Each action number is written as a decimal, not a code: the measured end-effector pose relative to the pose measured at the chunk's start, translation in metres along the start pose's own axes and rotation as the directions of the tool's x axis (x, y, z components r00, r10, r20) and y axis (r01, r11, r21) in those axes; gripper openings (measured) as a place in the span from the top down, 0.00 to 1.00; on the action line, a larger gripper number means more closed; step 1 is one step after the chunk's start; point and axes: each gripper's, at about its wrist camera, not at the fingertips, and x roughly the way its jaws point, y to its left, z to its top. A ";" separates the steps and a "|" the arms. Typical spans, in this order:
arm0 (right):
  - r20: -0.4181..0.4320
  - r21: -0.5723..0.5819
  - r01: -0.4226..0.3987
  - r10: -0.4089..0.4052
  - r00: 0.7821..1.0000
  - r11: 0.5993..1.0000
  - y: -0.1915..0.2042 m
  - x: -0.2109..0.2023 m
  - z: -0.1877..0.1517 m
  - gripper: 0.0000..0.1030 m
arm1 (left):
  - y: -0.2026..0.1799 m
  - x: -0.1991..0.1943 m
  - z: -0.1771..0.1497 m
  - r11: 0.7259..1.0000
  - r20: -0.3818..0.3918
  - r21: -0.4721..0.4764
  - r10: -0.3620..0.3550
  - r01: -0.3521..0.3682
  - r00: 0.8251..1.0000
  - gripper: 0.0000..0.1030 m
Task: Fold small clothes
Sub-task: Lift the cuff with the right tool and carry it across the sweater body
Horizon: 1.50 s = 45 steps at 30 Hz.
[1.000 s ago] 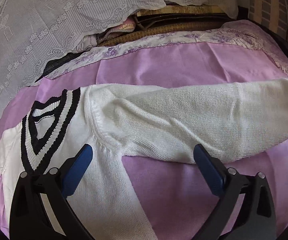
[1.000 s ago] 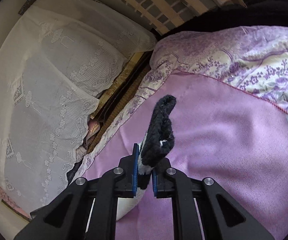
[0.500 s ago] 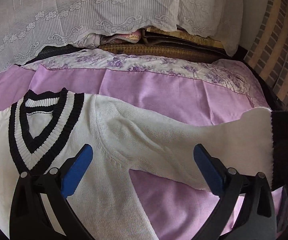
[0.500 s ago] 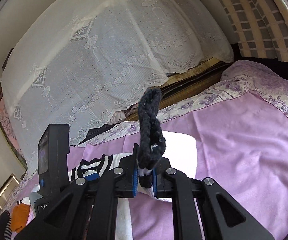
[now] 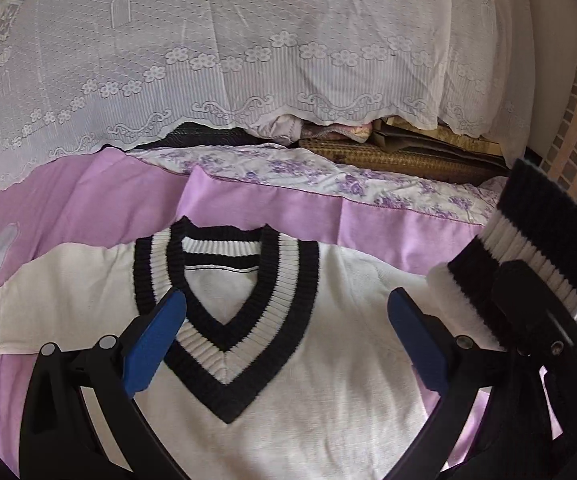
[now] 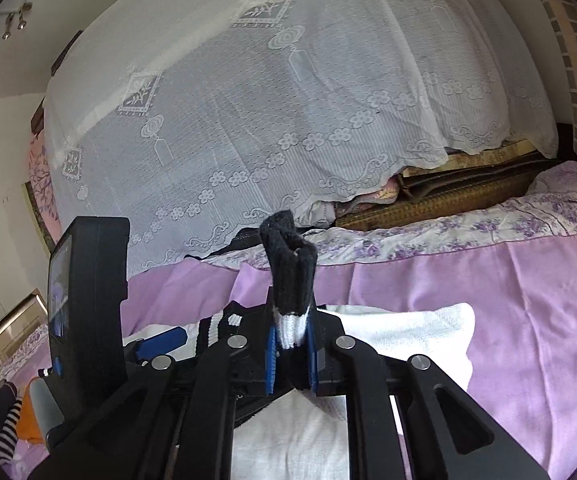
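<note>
Left wrist view: 1 white sweater [image 5: 288, 360] lies flat on the purple bed sheet [image 5: 248, 208], V-neck directly ahead of the left tongs [image 5: 284, 336], which stand apart and empty. Its 1 striped cuff [image 5: 536, 240] is raised at right, nearer the right hand.

Right wrist view: right tongs [image 6: 290, 354] clamped on that cuff, sleeve trailing below toward the body.

Sweater [image 5: 288, 380] spread flat on bed [image 5: 388, 224], neckline toward far edge. Sleeve cuff [image 6: 290, 280] raised over sweater's right side, clamped in right tool [image 6: 291, 356]. Lace cloth [image 5: 248, 60] draped beyond far edge.
</note>
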 end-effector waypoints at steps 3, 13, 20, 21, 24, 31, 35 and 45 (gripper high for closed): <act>-0.034 -0.055 -0.031 0.030 0.999 0.998 0.036 0.021 -0.003 0.85 | 0.036 -0.004 -0.002 0.998 0.031 -0.026 0.063 -0.062 0.998 0.04; -0.145 -0.119 -0.136 0.118 0.982 0.984 0.105 0.086 -0.022 0.85 | 0.126 0.026 -0.017 0.968 -0.038 -0.206 0.136 -0.141 0.990 0.04; -0.208 -0.112 -0.182 0.156 0.966 0.977 0.115 0.114 -0.036 0.84 | 0.144 0.037 -0.031 0.951 -0.062 -0.232 0.194 -0.203 0.979 0.04; -0.200 -0.112 -0.185 0.160 0.967 0.976 0.116 0.114 -0.036 0.84 | 0.147 0.036 -0.031 0.950 -0.054 -0.244 0.188 -0.195 0.981 0.04; -0.175 -0.130 -0.201 0.177 0.969 0.971 0.124 0.111 -0.032 0.84 | 0.151 0.026 -0.028 0.944 -0.002 -0.265 0.201 -0.194 0.980 0.04; -0.203 -0.109 -0.244 0.219 0.954 0.964 0.126 0.120 -0.032 0.77 | 0.146 0.026 -0.028 0.949 0.037 -0.229 0.232 -0.218 0.972 0.04; -0.322 0.013 -0.302 0.290 0.901 0.953 0.113 0.140 -0.041 0.61 | 0.179 0.052 -0.039 0.900 -0.116 -0.341 0.247 -0.273 0.962 0.04; -0.198 0.022 -0.274 0.273 0.941 0.962 0.071 0.101 -0.005 0.61 | 0.195 0.035 -0.037 0.882 -0.092 -0.426 0.179 -0.201 0.980 0.04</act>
